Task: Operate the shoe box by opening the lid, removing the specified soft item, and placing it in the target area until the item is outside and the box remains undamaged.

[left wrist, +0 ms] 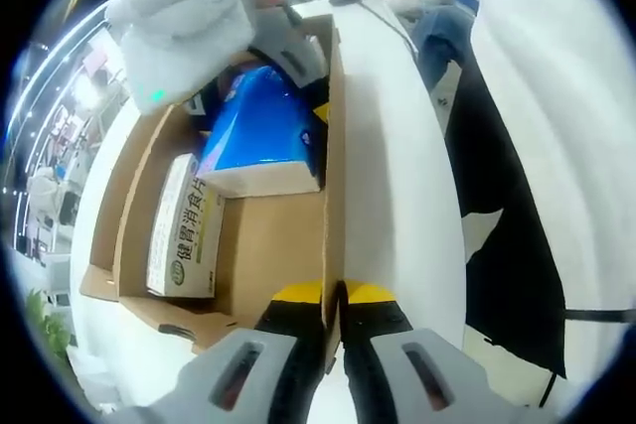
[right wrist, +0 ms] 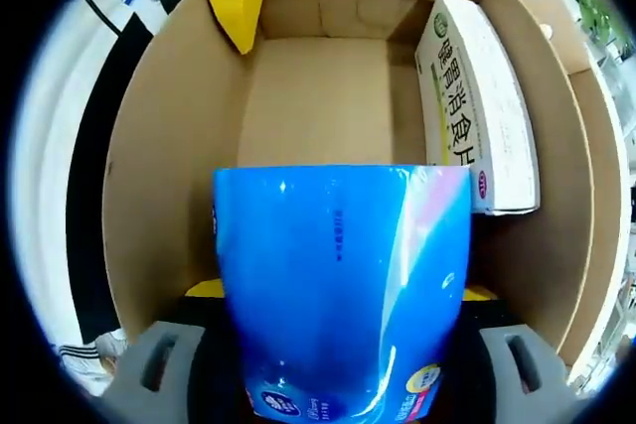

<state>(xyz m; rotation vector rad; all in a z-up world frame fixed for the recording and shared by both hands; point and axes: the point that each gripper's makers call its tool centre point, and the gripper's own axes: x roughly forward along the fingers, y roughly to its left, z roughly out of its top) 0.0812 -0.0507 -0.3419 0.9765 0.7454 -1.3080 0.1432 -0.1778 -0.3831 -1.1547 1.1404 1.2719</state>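
Midway through removal: soft blue pack [right wrist: 343, 285] lifted from open shoe box [left wrist: 263, 255].

Right gripper [right wrist: 338, 364] pinching blue pack on both sides, pack raised above box floor yet within the walls, just beside white medicine carton [right wrist: 482, 106] lying along one wall. Left gripper [left wrist: 333, 345] pressed together on box side wall [left wrist: 334, 146], steadying it. Next, judged: straight lift clear of rim, no snag on carton or wall, then transfer to white table [left wrist: 397, 166] outside; light steadying grip to spare the cardboard.
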